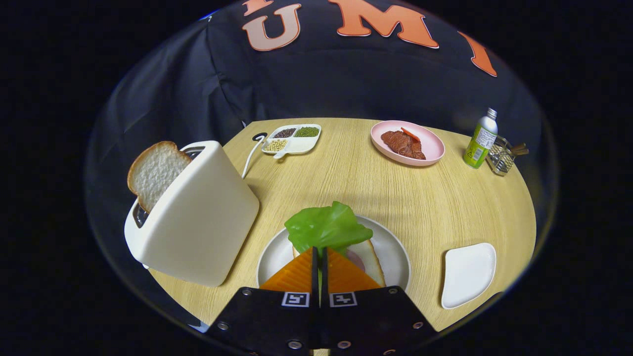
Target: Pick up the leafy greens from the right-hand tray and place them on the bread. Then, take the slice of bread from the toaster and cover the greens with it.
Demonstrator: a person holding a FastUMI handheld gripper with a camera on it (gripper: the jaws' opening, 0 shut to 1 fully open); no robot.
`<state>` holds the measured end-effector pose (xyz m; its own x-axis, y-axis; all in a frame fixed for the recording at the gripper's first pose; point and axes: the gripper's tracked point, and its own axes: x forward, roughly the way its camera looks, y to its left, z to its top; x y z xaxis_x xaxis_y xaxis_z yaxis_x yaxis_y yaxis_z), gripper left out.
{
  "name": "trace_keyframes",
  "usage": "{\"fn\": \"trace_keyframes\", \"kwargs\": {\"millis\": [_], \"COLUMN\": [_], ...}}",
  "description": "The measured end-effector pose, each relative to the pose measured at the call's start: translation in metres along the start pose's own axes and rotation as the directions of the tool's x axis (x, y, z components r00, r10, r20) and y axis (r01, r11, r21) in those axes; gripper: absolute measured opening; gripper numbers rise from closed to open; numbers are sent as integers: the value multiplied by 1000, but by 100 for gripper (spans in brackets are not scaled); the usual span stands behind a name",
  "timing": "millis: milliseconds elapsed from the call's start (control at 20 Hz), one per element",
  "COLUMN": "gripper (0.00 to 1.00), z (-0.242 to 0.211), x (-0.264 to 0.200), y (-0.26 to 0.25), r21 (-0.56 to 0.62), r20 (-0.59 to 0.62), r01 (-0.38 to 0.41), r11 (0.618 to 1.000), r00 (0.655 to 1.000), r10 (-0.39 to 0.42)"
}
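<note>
My gripper (319, 253) is shut on the leafy greens (326, 227), a bright green leaf pinched at its near edge between both fingers. The leaf hangs over a slice of bread (372, 259) that lies on a round white plate (395, 247) just beneath the fingers; something pink shows on the bread. Whether the leaf touches the bread I cannot tell. To the left stands a cream toaster (198, 222) with a slice of bread (154, 173) sticking up out of its slot.
A small white tray (469, 273) lies bare right of the plate. Far across the round wooden table (346, 173) are a divided dish of beans (293, 138), a pink plate of meat (408, 142), a green bottle (480, 141) and a wire holder (503, 155).
</note>
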<state>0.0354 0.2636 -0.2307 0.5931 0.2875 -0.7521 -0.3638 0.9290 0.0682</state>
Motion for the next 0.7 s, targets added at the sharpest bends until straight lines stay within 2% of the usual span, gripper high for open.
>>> {"fn": "trace_keyframes", "kwargs": {"millis": [350, 550, 600, 650, 700], "gripper": [3, 14, 28, 38, 53], "z": [-1, 1, 2, 3, 3], "x": [6, 5, 5, 4, 2], "y": [-14, -19, -20, -22, -23], "r21": [-8, -17, -17, -21, -23], "r20": [5, 22, 27, 32, 35], "r01": [36, 60, 66, 72, 78], "r11": [999, 998, 998, 997, 997], "r00": [999, 998, 998, 997, 996], "r10": [-36, -60, -65, -72, -78]}}
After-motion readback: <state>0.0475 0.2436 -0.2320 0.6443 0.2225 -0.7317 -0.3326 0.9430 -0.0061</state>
